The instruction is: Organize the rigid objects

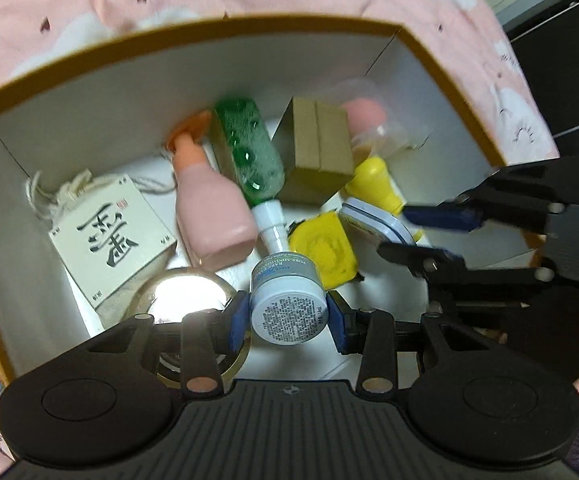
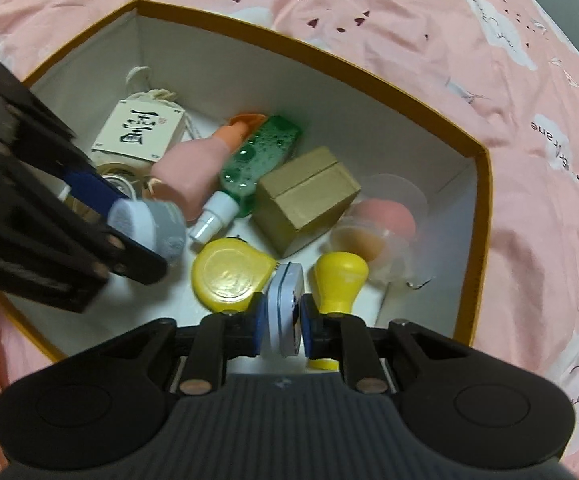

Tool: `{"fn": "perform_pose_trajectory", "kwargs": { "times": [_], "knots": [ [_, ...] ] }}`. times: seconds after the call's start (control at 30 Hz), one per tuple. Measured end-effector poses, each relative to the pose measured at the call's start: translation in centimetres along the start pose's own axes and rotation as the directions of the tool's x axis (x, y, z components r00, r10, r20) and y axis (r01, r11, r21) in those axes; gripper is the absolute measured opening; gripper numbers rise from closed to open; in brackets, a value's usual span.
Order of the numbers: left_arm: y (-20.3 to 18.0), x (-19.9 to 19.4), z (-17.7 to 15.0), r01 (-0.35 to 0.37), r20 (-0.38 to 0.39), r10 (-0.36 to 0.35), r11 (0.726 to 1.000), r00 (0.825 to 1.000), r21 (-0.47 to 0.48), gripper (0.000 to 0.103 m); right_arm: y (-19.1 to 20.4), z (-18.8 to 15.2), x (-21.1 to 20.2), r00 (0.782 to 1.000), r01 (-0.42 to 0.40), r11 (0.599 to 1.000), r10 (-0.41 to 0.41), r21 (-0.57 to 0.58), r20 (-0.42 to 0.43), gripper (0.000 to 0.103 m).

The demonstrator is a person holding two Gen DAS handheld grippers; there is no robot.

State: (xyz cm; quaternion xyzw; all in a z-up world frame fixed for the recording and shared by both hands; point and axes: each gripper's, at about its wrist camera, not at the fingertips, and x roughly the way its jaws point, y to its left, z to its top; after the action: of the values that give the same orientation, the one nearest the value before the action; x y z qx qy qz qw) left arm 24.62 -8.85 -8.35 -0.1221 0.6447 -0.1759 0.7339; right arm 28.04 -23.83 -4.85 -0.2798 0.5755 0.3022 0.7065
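Left wrist view: tongs [image 1: 287, 316] hide the reflective tin [image 1: 187, 296].

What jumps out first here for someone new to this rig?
Both hand-held grippers are down inside the orange-rimmed box on the pink bedding. The left hand-held gripper clamps a small grey-and-white jar near the box's near wall; the right hand-held gripper has a flat white-and-blue case edge-on between its pads. Behind them lies a jumble: green bottle, pink bottle, brown carton, yellow pieces.

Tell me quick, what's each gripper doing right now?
Left gripper: closed on the small grey-and-white jar.
Right gripper: flat white case between its jaws; grip cannot be told.
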Motion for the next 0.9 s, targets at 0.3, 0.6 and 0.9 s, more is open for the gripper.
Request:
{"fn": "perform_pose_trajectory", "kwargs": {
  "times": [0.3,0.6,0.9],
  "knots": [
    [-1.6,0.9,0.4,-0.027,-0.098,0.037,0.995,0.994,0.099,0.046,-0.2,-0.5,-1.1,0.999,0.015,1.000,-0.015,0.001,0.043,0.045],
    [-2.5,2.5,0.1,-0.070,-0.163,0.091,0.989,0.982,0.127,0.049,-0.3,-1.1,-2.0,0.996,0.018,1.000,-0.020,0.022,0.085,0.053],
    [-1.7,1.3,0.1,-0.042,-0.147,0.052,0.996,0.988,0.076,0.059,-0.6,-1.4,-2.6,0.995,0.027,0.999,-0.030,0.039,0.099,0.055]
  ]
}}
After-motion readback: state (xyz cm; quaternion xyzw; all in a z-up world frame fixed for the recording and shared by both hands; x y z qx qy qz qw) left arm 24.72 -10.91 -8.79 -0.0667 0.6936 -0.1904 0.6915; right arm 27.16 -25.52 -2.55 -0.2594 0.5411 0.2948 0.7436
